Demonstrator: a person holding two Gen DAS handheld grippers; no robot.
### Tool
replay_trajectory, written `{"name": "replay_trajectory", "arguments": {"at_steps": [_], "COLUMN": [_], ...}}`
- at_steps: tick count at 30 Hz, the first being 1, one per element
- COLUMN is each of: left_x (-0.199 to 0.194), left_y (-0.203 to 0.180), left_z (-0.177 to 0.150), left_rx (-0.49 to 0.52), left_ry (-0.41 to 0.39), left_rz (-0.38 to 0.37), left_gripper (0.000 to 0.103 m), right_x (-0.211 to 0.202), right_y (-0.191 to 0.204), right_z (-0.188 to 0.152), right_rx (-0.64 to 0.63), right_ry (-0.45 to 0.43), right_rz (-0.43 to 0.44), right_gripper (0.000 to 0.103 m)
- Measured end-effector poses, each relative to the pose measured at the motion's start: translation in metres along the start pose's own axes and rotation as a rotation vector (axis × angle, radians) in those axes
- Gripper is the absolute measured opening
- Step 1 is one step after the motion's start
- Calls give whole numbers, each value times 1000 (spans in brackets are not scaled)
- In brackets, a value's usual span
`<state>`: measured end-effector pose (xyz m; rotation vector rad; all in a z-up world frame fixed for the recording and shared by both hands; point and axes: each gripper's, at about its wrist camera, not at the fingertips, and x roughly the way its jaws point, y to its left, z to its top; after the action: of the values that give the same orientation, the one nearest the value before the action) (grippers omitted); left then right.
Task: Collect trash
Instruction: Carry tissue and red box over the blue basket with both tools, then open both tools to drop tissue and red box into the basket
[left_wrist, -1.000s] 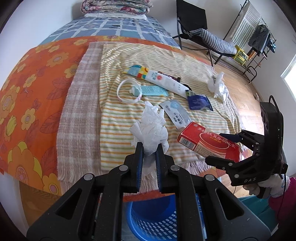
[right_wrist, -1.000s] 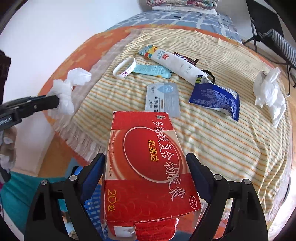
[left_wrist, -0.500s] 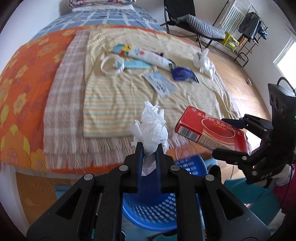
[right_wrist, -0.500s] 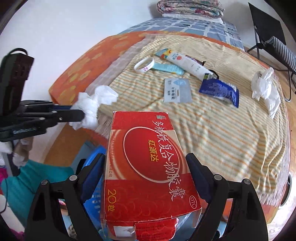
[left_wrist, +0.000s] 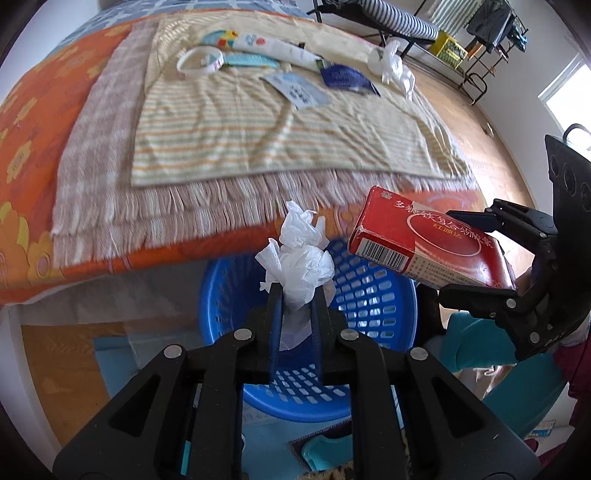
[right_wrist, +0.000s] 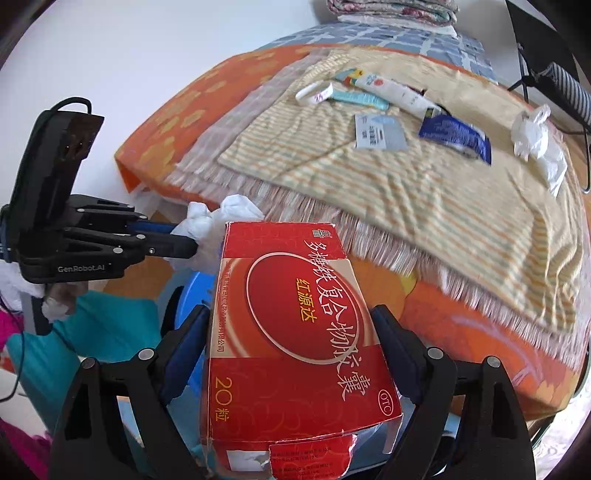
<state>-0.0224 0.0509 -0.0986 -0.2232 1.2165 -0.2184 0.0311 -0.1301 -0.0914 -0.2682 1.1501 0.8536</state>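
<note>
- The left gripper (left_wrist: 297, 295) is pressed almost together and pinches a crumpled white tissue (left_wrist: 299, 258).
- The tissue sticks up out of the fingers and hangs right over the blue plastic basket (left_wrist: 373, 288).
- The right gripper (right_wrist: 295, 347) is spread wide, and its two fingers press on the sides of a red medicine box (right_wrist: 291, 332).
- The box has a torn flap at its near end. In the left wrist view it is tilted, just beside the tissue and over the basket's rim.
- The basket stands on the floor, right below the edge of the bed (left_wrist: 33, 122).
- A striped towel (left_wrist: 258, 122) with a fringe lies on the orange flowered bed cover.
- On the towel, well apart from the grippers, lie a white wristband (left_wrist: 199, 61), a white tube (left_wrist: 280, 46), a small grey packet (left_wrist: 299, 90), a dark blue wrapper (left_wrist: 347, 77) and another crumpled white tissue (left_wrist: 391, 64).
- A hand in a white glove (right_wrist: 22, 291) holds the left gripper.
</note>
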Motion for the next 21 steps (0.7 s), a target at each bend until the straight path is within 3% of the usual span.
{"name": "replay_trajectory", "arguments": {"at_steps": [5, 9, 21], "left_x": [9, 13, 14], "left_y": [-3, -6, -4], "left_z": [-9, -10, -9], "left_rx": [5, 6, -8], "left_ry": [34, 44, 46], "left_rz": [-4, -7, -4], "left_gripper": [11, 27, 30], "right_x": [12, 20, 28], "right_y": [3, 4, 10], "right_z": [-16, -24, -28], "right_rx": [-1, 0, -29], "right_ry": [40, 63, 97], "right_rz": [0, 10, 9], "right_gripper": [87, 88, 88]}}
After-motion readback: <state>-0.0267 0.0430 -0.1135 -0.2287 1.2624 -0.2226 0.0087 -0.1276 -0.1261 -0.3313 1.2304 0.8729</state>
